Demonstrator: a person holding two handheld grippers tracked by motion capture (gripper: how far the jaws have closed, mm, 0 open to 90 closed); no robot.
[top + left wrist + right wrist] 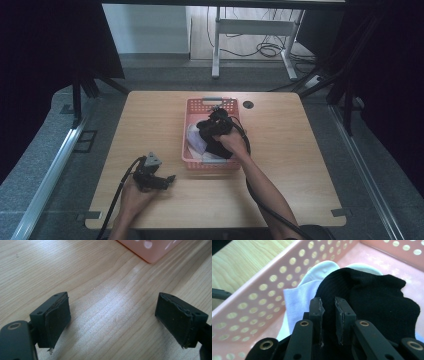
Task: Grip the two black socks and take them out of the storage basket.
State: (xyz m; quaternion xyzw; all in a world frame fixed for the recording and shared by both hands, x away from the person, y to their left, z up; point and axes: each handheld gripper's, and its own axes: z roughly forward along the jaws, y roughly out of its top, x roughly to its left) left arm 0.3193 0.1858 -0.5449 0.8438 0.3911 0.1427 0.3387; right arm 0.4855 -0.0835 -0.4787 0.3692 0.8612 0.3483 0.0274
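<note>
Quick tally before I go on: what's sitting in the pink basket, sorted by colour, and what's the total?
Black cloth items: 1, pinched by the right gripper
White cloth items: at least 2, partly covered by the black one
Total in the pink basket: at least 3

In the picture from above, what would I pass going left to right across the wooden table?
Left gripper, resting on the table → pink basket → right gripper, down in the basket on a black cloth → dark round hole in the tabletop.
</note>
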